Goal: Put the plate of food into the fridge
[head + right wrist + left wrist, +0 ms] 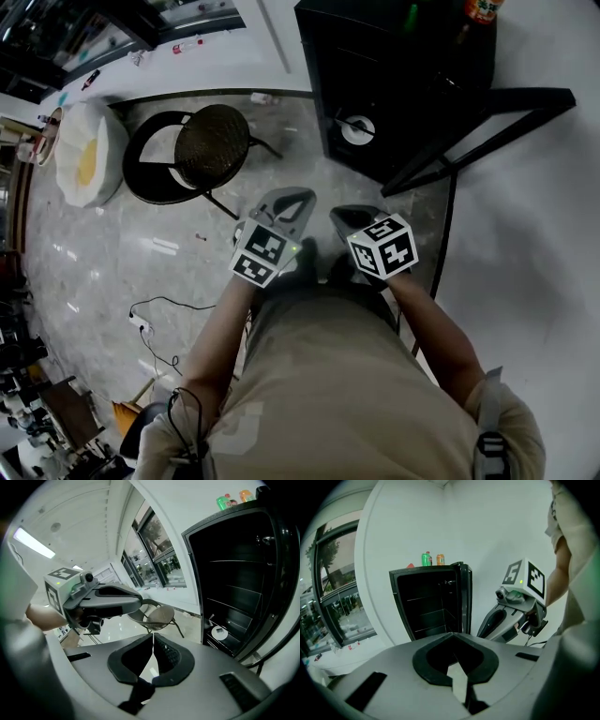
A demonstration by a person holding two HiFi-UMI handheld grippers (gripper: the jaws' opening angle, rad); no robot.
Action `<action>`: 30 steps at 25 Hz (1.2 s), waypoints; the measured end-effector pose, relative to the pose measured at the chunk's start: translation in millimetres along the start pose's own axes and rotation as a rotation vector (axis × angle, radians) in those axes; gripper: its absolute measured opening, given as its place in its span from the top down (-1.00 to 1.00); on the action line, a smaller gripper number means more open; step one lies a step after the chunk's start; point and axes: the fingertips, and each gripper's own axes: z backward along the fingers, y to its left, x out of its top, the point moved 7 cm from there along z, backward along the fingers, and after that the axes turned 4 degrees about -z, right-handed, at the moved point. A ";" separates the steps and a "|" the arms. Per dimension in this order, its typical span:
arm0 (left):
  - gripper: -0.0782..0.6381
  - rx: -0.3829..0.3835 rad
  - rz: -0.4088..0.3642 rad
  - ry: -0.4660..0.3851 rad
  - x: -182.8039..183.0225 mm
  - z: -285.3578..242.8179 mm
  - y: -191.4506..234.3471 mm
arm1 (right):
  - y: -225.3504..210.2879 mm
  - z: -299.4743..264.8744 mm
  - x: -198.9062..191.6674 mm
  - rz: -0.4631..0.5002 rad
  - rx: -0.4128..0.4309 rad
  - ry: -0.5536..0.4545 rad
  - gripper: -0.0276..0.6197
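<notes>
A beige cloth shirt (pixel 347 394) fills the bottom of the head view, bare forearms reaching forward from it. Each hand holds a smooth grey moulded gripper topped by a white cube with black square markers. The left gripper (pixel 453 637) has its dark padded jaws pressed tip to tip with nothing between them. The right gripper (pixel 153 639) is the same, its ribbed black pads meeting in a thin seam and holding nothing. The two point side by side over a glossy, pale, marbled stone floor (pixel 112 253), where a thin black cable (pixel 155 314) trails.

Beyond them stands a chair (pixel 211 145) with a round, woven brown seat and a curved black tube frame. To its right is the boxy matte-black fridge (pixel 394 75), door swung open, thin flat shelves inside. The round white plate (pixel 357 129) lies low inside the fridge; what is on it is too small to make out. Green and orange bottles (pixel 433 558) stand on the fridge's top. Far left sits a soft, rounded white cushion (pixel 89 155) with a yellow patch.
</notes>
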 end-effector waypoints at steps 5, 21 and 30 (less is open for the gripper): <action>0.75 -0.016 -0.041 0.006 0.4 1.9 0.7 | 3.7 -0.4 0.8 -0.009 -0.025 -0.006 0.83; 0.75 -0.094 0.061 0.067 -52.6 20.2 42.3 | 36.4 -50.0 17.2 0.051 -0.099 0.068 0.83; 0.75 -0.127 0.065 0.036 -70.6 40.6 67.5 | 66.1 -76.4 25.7 0.064 -0.135 0.091 0.84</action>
